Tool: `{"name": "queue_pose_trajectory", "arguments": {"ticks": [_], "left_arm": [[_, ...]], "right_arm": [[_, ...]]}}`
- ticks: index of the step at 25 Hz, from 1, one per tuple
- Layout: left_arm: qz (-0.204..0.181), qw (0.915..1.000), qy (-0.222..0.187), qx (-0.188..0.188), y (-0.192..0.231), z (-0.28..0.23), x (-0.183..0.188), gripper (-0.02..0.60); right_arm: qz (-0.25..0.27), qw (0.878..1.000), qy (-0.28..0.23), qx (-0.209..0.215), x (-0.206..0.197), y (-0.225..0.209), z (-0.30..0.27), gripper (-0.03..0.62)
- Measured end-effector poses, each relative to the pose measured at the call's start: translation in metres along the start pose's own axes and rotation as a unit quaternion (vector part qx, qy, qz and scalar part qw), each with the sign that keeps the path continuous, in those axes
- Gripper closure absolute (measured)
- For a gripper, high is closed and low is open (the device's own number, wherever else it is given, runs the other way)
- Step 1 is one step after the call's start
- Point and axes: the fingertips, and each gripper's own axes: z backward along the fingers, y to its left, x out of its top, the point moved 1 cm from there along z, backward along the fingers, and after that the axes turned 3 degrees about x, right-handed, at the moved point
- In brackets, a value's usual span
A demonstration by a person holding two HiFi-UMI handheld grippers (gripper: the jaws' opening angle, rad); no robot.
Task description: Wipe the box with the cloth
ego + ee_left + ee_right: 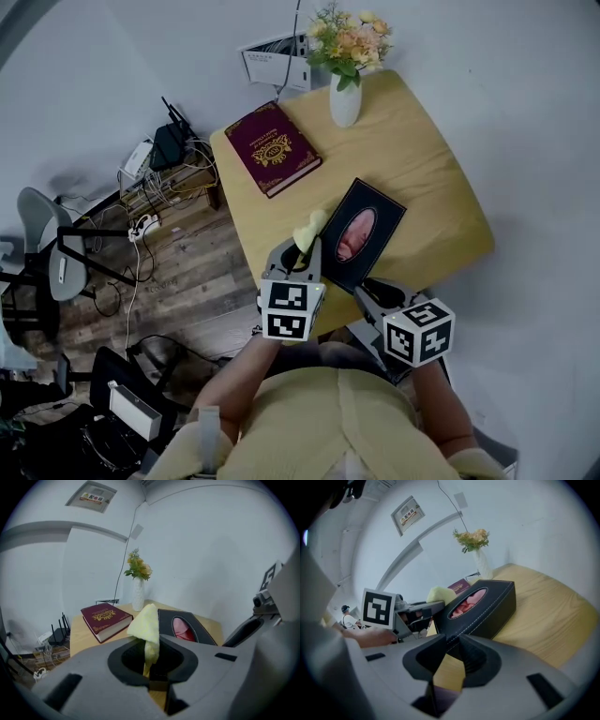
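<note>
The wooden surface [431, 178] carries 3 things. The black box [380, 211], its oval opening showing pink tissue, lies slanted near the person's edge of the surface. A maroon book [273, 148] with a gold emblem lies flat near the far left corner, well apart from the box. A white vase [345, 101] of flowers stands upright at the far edge. The right gripper [453, 639] sits low at the near end of the box, its jaws a little apart with the near corner of the box between their tips. The left gripper [149, 674] is just beside the left side of the box, with its jaws pressed together on the yellow cloth [145, 623], which stands up in a loose fold above them.
</note>
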Motion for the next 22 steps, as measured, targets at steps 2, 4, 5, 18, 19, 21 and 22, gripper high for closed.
{"name": "queue_pose_trajectory", "arguments": {"ticks": [2,4,5,18,19,21,22], "left_arm": [[-0.006,1.0,0.0,0.004,0.005,0.0,0.0,0.535],[0.001,1.0,0.004,0.001,0.012,0.001,-0.001,0.535],[0.001,1.0,0.006,0.0,0.016,0.003,-0.001,0.535],[-0.048,0.9978,0.038,0.026,0.025,0.077,-0.036,0.534],[-0.049,0.9977,0.042,0.023,0.022,0.081,-0.041,0.534],[-0.043,0.9977,0.05,0.019,0.016,0.085,-0.048,0.534],[-0.038,0.9976,0.055,0.017,0.014,0.086,-0.052,0.534]], "right_arm": [[0.007,1.0,0.002,0.007,-0.003,0.008,-0.004,0.496],[0.021,1.0,0.007,0.015,-0.005,0.013,-0.006,0.497],[0.029,0.999,0.009,0.019,-0.006,0.014,-0.007,0.5],[0.086,0.992,-0.081,-0.049,0.048,-0.053,0.023,0.447],[0.091,0.991,-0.084,-0.054,0.054,-0.06,0.024,0.437],[0.106,0.989,-0.084,-0.06,0.065,-0.072,0.023,0.414],[0.113,0.988,-0.083,-0.059,0.07,-0.076,0.02,0.399]]}}
